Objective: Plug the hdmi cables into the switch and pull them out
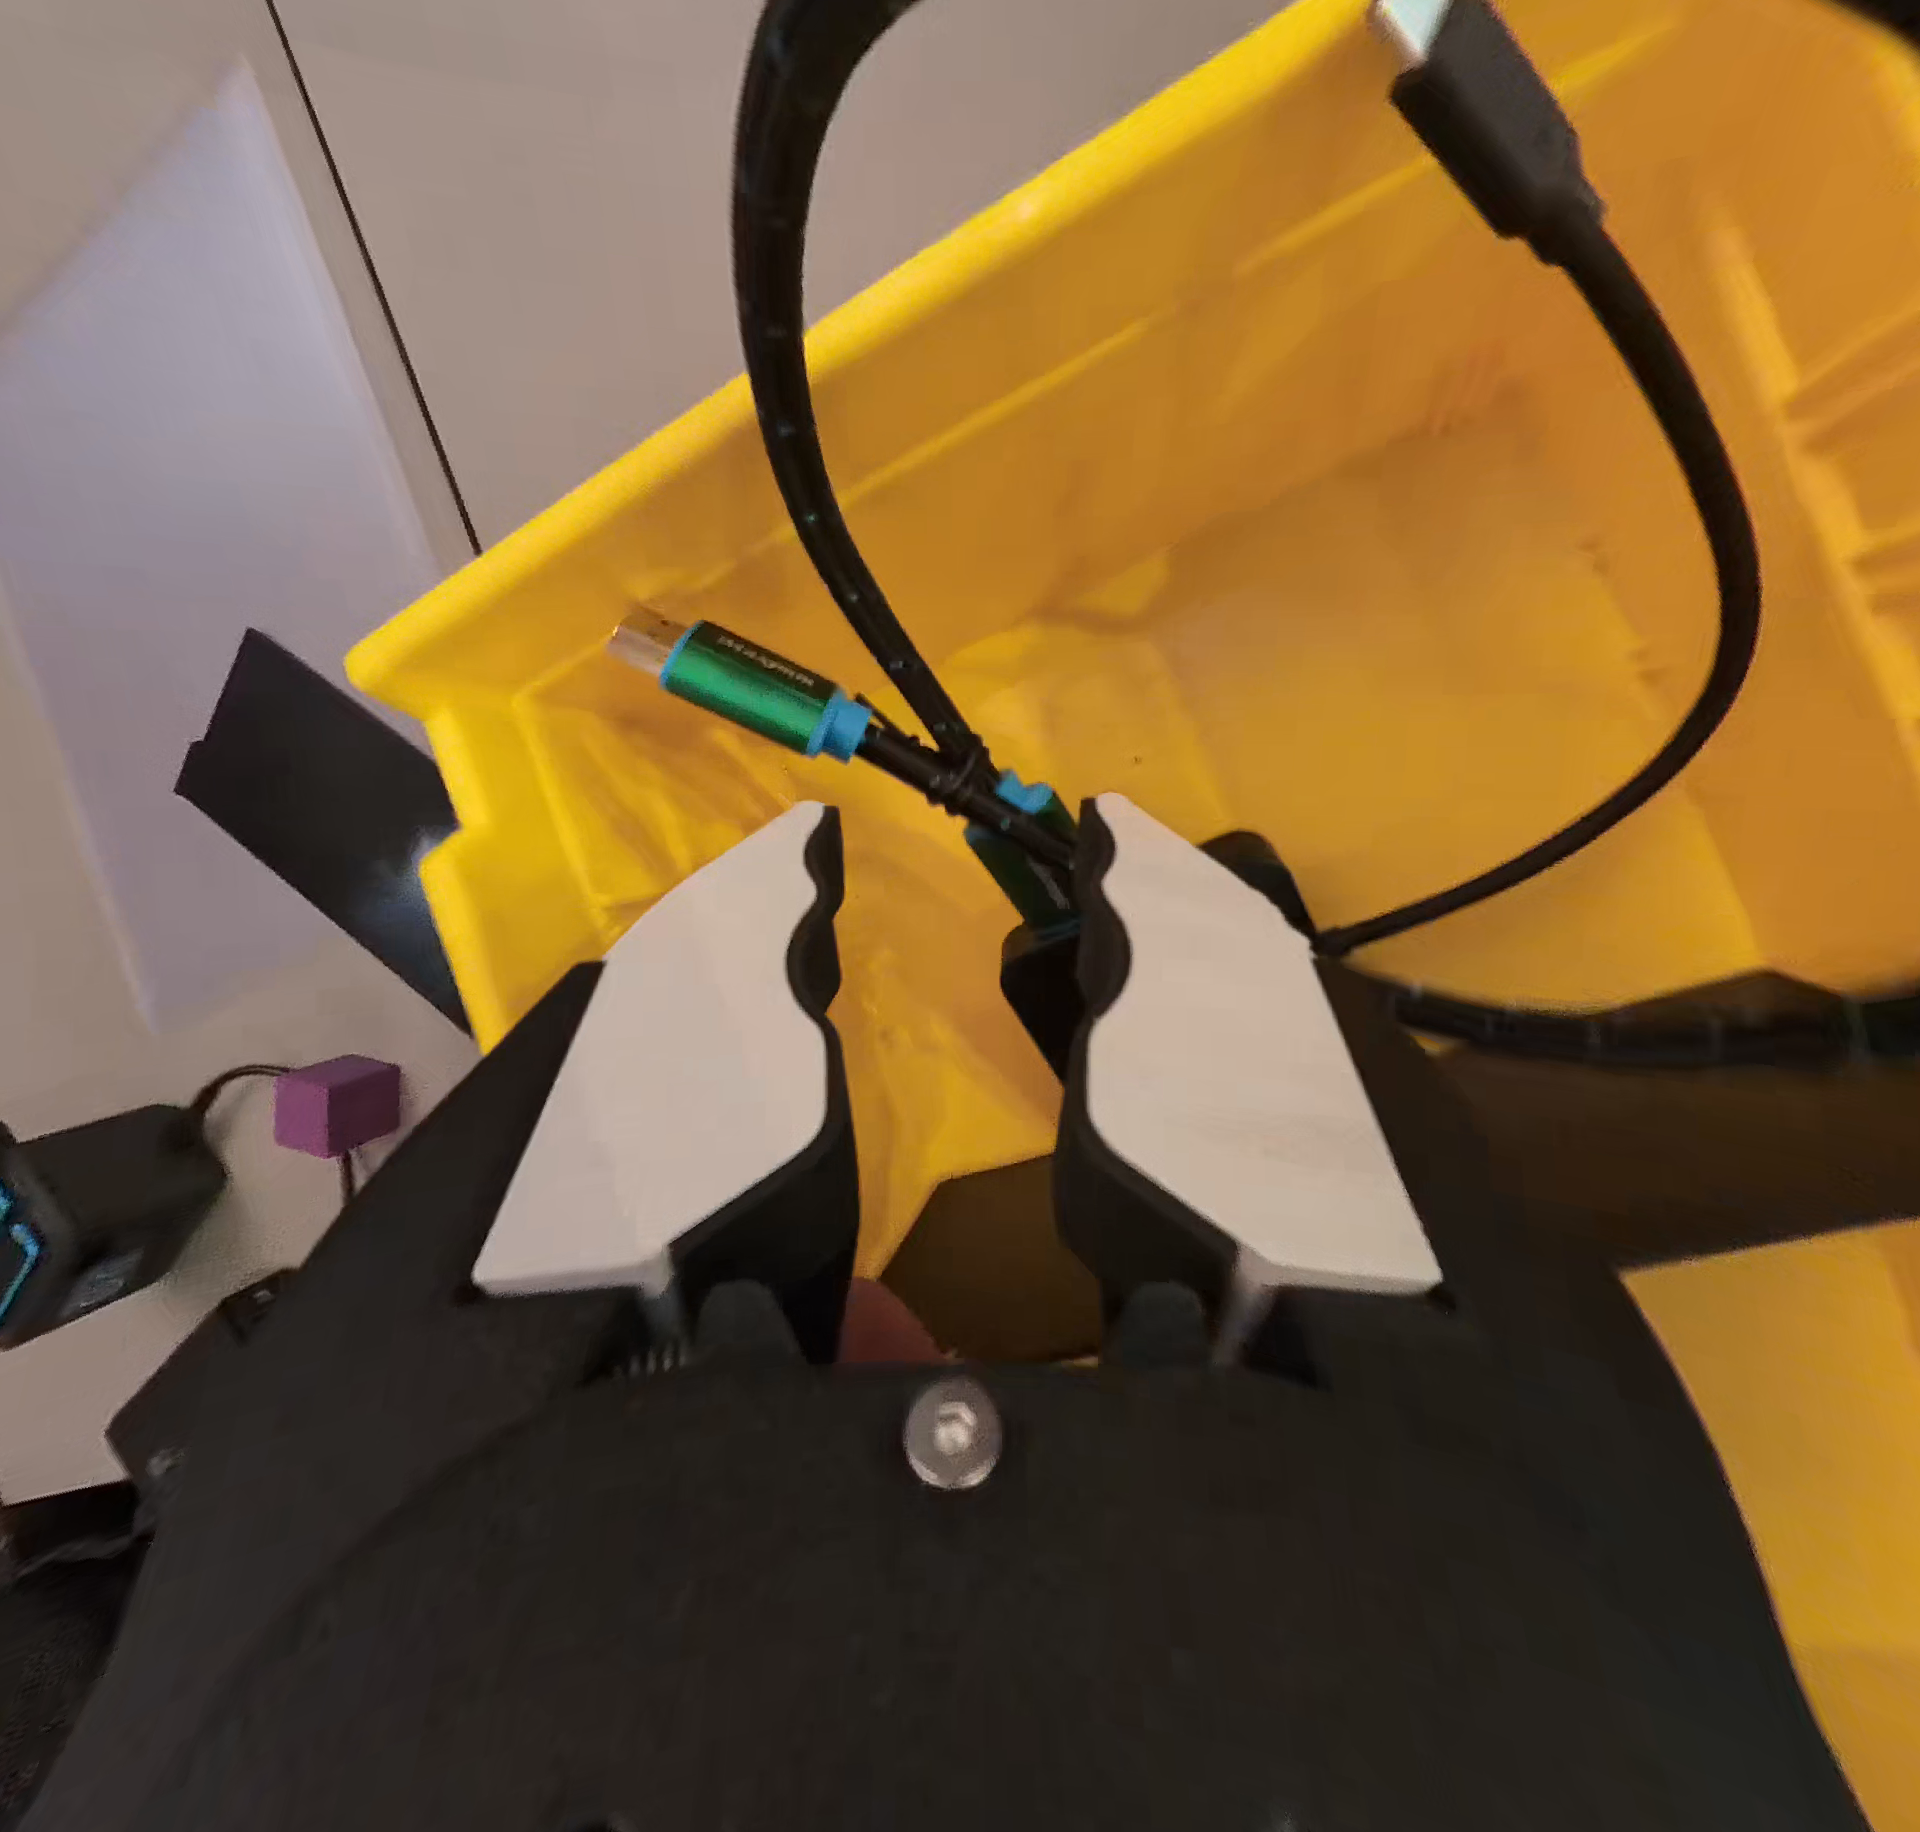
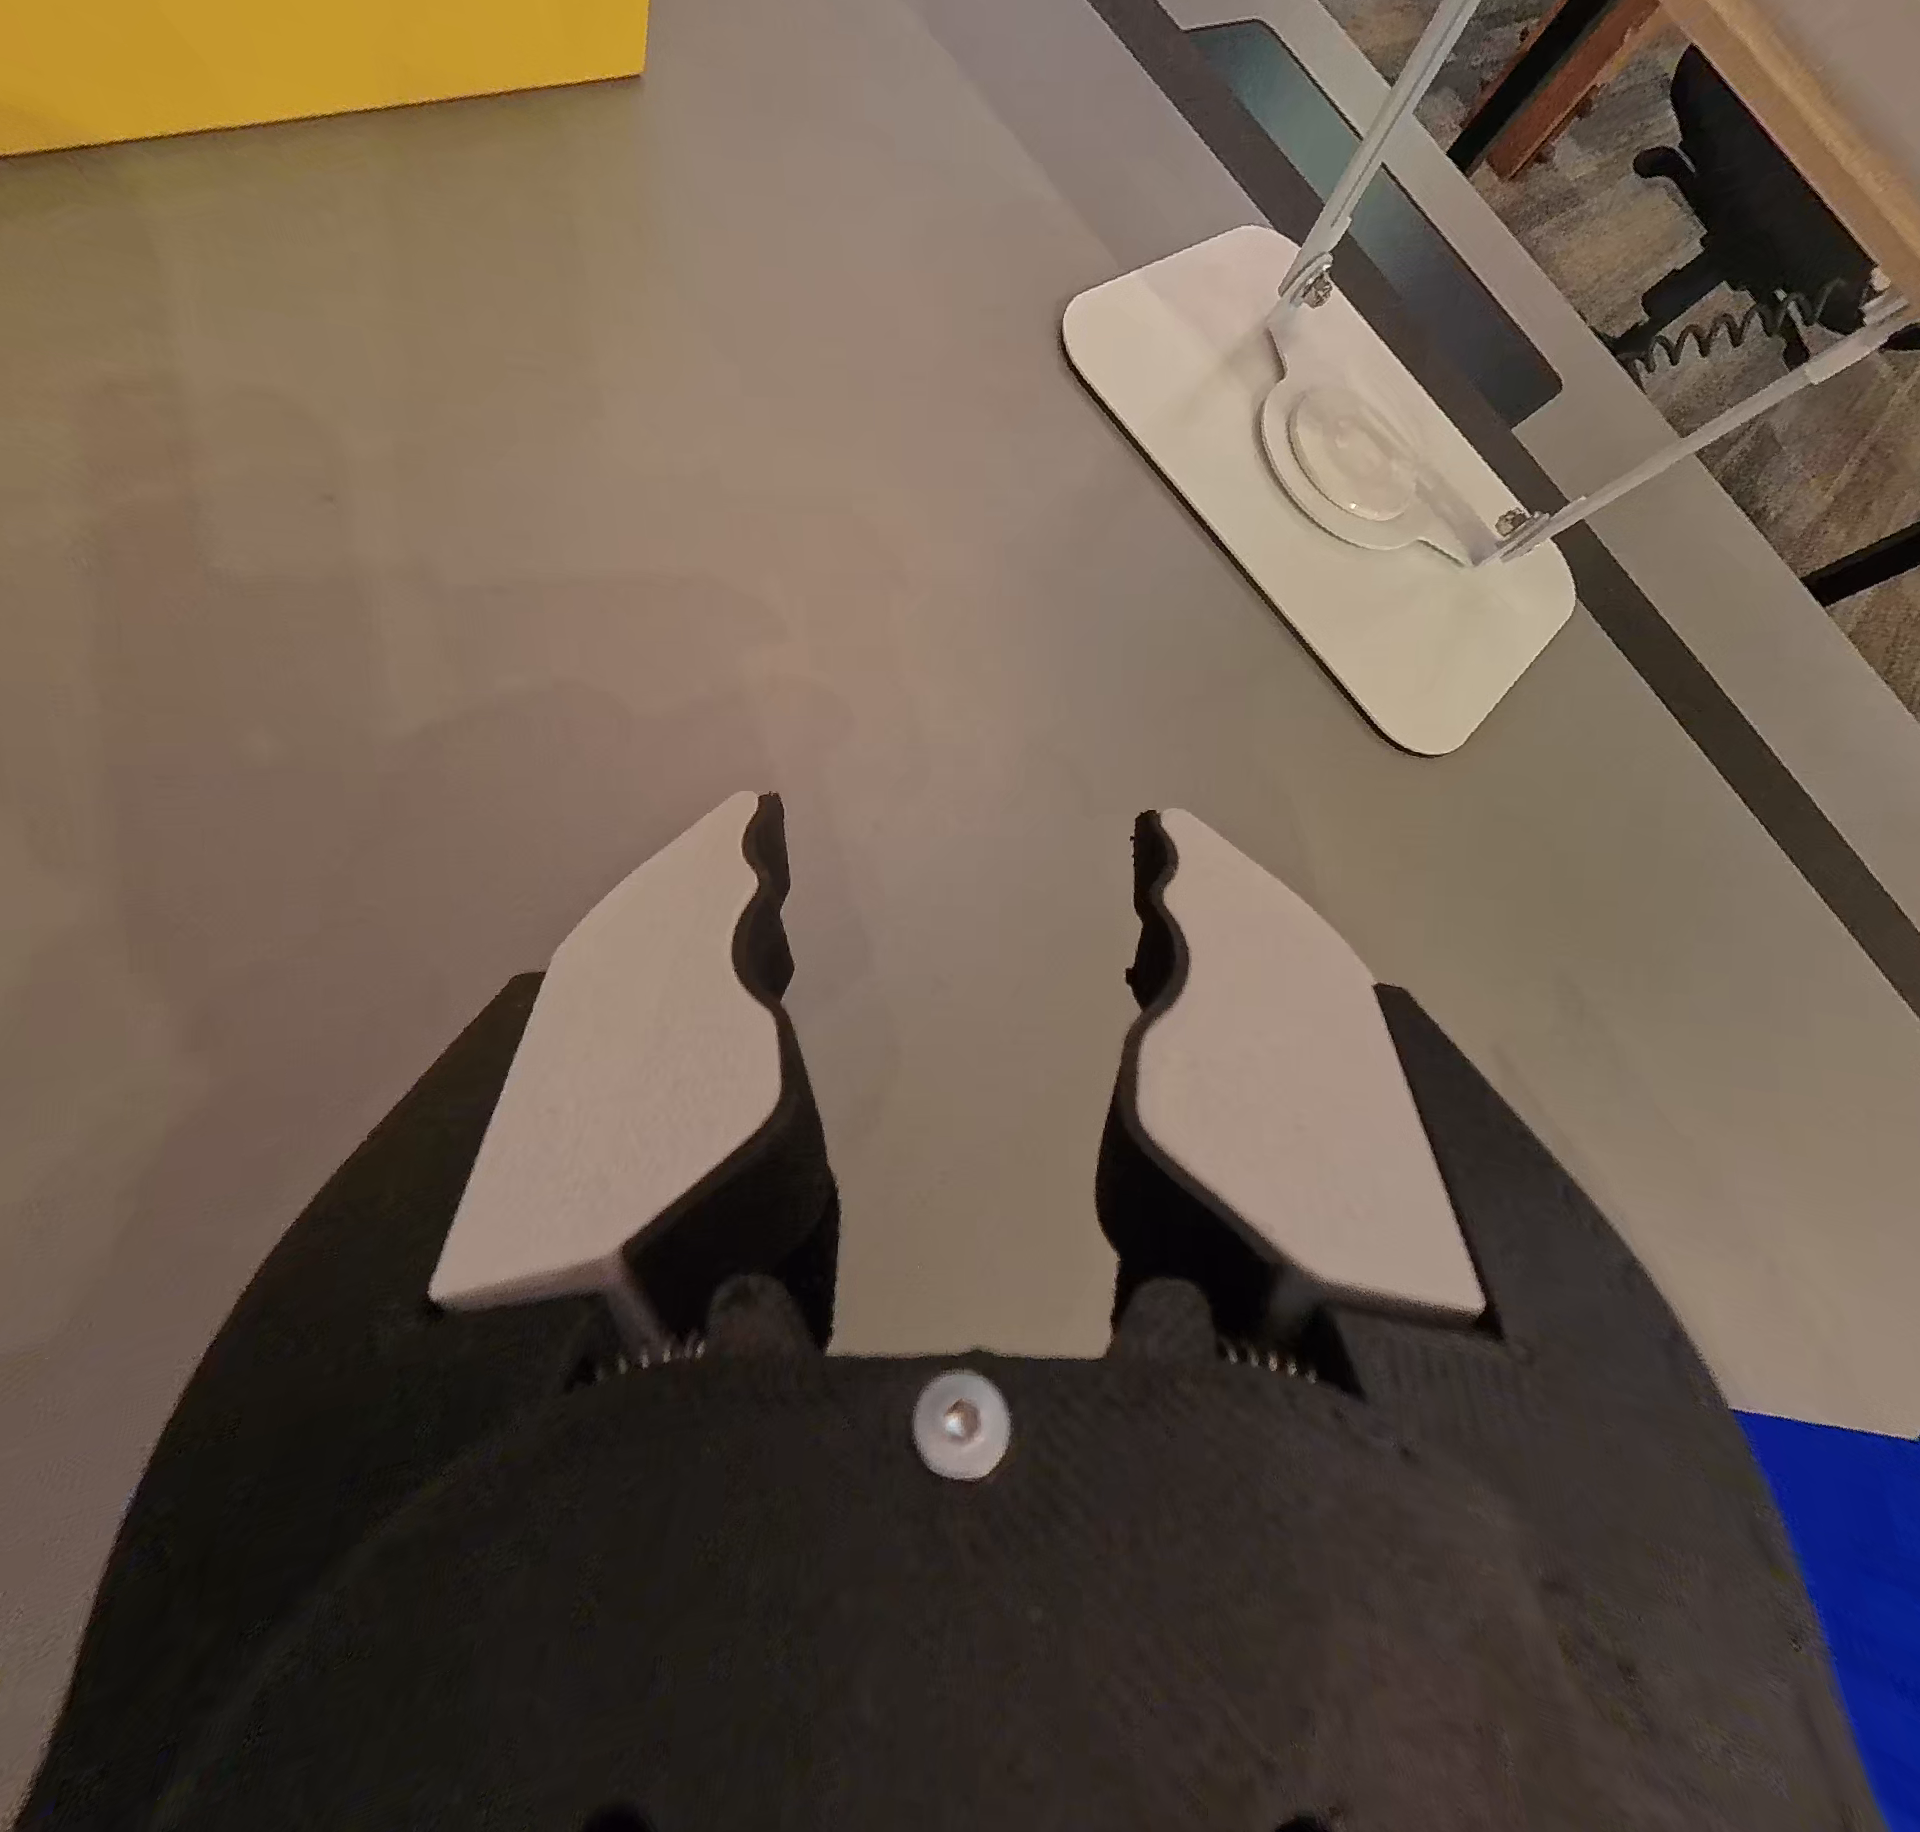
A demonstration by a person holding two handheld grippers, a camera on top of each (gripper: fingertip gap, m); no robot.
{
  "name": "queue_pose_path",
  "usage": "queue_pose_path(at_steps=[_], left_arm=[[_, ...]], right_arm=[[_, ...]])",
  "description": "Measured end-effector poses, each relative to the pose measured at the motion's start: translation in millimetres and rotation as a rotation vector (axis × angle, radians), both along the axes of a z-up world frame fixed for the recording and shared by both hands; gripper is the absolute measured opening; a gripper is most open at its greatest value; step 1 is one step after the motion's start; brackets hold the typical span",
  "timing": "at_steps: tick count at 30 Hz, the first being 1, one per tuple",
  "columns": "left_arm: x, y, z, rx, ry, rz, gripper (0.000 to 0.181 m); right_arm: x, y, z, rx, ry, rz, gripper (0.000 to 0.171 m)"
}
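In the left wrist view a yellow bin [image 1: 1299,494] holds a braided black HDMI cable [image 1: 790,348] tied in a loop. One green plug with blue ends [image 1: 748,686] points left. A second green plug [image 1: 1039,873] lies against my right finger and meets a black body [image 1: 1034,993], mostly hidden, perhaps the switch. A black plug with a metal tip [image 1: 1486,109] hangs at the upper right on a thin black cable [image 1: 1704,494]. My left gripper [image 1: 956,826] is open over the bin, nothing between the pads. My right gripper [image 2: 956,816] is open and empty above the grey table [image 2: 520,535].
A purple cube [image 1: 335,1105] and black devices [image 1: 94,1221] lie left of the bin. In the right wrist view the yellow bin's wall [image 2: 312,16] is at the top left, a white stand base [image 2: 1320,483] by the table's right edge, and something blue [image 2: 1849,1626] at the lower right. The gap from one gripper's tips to the other's is roughly 40 centimeters.
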State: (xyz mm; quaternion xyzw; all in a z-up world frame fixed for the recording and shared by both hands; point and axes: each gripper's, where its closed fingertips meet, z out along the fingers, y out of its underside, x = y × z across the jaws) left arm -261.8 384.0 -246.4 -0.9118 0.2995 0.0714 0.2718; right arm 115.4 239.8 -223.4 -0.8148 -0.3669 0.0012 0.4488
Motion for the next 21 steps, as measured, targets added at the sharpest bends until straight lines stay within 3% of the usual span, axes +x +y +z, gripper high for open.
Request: queue_pose_path(at_steps=[5,11,16,21], left_arm=[[4,4,-19,-0.060,0.020,0.014,0.040],[3,10,-16,-0.026,-0.012,0.023,0.028],[12,14,8,0.062,-0.084,-0.014,0.012],[25,15,43,0.178,-0.102,-0.086,0.012]], right_arm=[[0,-1,1,0.002,0.001,0.002,0.063],[3,-1,-1,-0.006,0.008,-0.002,0.063],[2,-2,0,-0.003,0.007,0.006,0.063],[0,-3,1,0.001,0.010,0.014,0.063]])
